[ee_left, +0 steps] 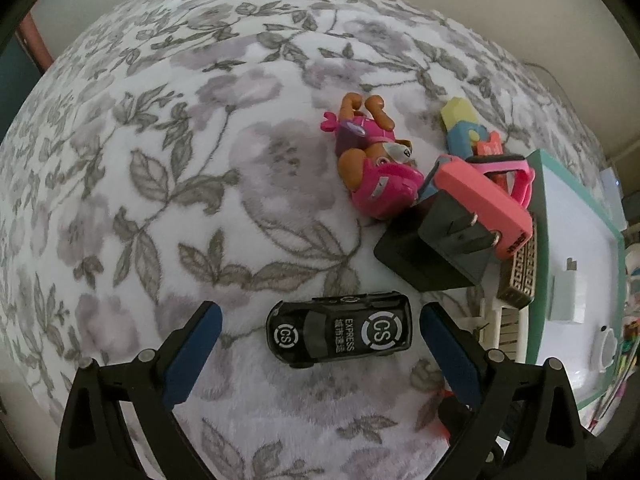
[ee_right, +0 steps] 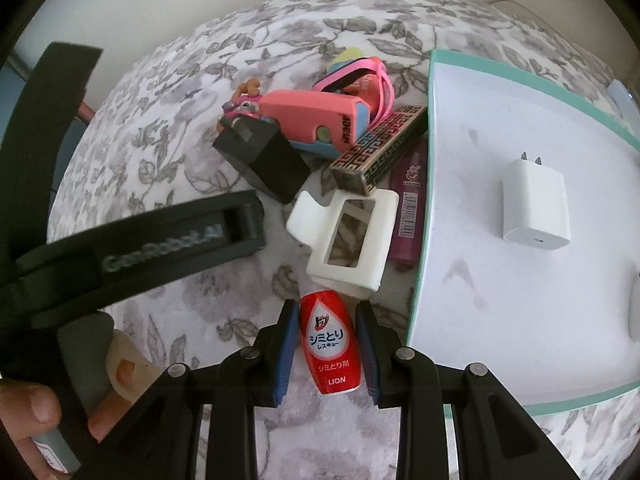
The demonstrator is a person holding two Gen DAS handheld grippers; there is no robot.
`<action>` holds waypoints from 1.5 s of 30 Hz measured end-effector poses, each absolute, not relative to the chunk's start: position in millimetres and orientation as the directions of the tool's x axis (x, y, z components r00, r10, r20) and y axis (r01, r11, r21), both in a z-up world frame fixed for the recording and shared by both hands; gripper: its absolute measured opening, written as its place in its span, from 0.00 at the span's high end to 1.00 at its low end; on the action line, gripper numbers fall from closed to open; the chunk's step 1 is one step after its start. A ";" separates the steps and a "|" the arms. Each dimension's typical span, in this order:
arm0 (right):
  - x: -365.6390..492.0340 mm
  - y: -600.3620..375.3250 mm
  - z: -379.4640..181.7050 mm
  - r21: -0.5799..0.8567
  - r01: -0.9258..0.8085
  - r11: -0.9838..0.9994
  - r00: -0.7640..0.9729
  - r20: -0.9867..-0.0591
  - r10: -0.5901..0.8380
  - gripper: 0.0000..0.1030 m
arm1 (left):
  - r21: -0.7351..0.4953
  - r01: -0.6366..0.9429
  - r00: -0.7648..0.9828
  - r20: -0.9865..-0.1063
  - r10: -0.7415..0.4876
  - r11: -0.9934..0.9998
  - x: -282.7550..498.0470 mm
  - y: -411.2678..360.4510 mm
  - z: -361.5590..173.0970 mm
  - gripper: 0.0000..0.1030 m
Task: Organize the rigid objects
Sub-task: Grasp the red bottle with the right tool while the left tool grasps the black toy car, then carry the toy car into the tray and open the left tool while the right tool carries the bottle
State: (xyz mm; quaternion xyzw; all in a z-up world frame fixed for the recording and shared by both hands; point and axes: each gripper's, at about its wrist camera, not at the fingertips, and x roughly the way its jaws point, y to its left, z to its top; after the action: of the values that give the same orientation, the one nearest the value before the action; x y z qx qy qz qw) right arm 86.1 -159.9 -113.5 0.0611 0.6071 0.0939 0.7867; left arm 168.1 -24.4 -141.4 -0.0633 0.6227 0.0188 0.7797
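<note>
White tray with teal rim [ee_right: 430,128] at 3 o'clock in right wrist view; holds a white charger [ee_right: 534,204], prongs pointing to 12 o'clock, lying flat. Part of another white item at the tray's 4 o'clock edge, too cropped to identify.

Left gripper [ee_left: 320,340] spread wide, pads either side of a black toy car [ee_left: 339,330], not touching it. Car lying crosswise on the floral blanket [ee_left: 160,160], white "CS" rings and "EXPRESS" lettering on top.

Right gripper [ee_right: 329,354] spread, blue pads just beside a red bottle [ee_right: 329,346]; contact cannot be told. Bottle red fading to white, "LION" at the base, cap end toward 12 o'clock.

Pile at 12 o'clock of bottle: white hair clip [ee_right: 346,236], patterned gold-black box [ee_right: 378,148], magenta lighter [ee_right: 408,204] just beside tray rim, black adapter [ee_right: 262,156], pink case [ee_right: 316,120], pink watch strap [ee_right: 360,76]. Pink pup figure [ee_left: 374,160] lying on its side at 1 o'clock in left wrist view.
</note>
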 end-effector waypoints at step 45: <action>70.9 -160.2 -67.0 0.257 -0.052 0.965 0.400 -0.880 0.256 0.78 | -0.123 -0.086 0.425 -0.902 -0.075 0.989 126.4 -3.9 -58.4 0.26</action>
State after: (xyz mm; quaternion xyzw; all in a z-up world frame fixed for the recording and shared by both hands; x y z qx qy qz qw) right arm 70.9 -160.2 -67.0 0.0943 0.5399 0.0926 0.8313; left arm 126.4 -3.9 -58.4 -0.0754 0.5363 0.0033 0.8406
